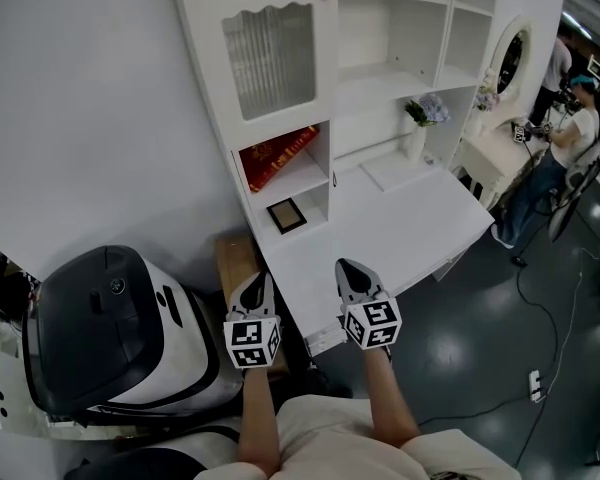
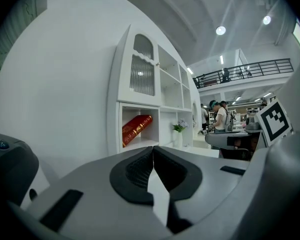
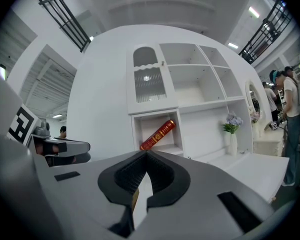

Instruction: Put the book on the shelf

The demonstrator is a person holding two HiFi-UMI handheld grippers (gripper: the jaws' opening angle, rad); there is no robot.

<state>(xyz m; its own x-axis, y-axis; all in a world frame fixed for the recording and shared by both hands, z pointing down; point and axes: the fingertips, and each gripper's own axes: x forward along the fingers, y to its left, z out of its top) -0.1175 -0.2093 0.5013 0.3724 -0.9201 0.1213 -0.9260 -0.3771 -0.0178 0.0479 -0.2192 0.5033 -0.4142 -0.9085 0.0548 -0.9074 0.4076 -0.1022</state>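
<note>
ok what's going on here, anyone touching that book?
No. A person holds a gripper in each hand, and both the left gripper and the right gripper hang near the front edge of the white desk, jaws together and empty. The red book already leans tilted in a cubby of the white shelf unit, below the glass-front door. So the shelving looks done.

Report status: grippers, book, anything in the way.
Left gripper shut, empty. Right gripper shut, empty. Red book leans tilted inside shelf cubby. Nothing seen blocking it.
</note>
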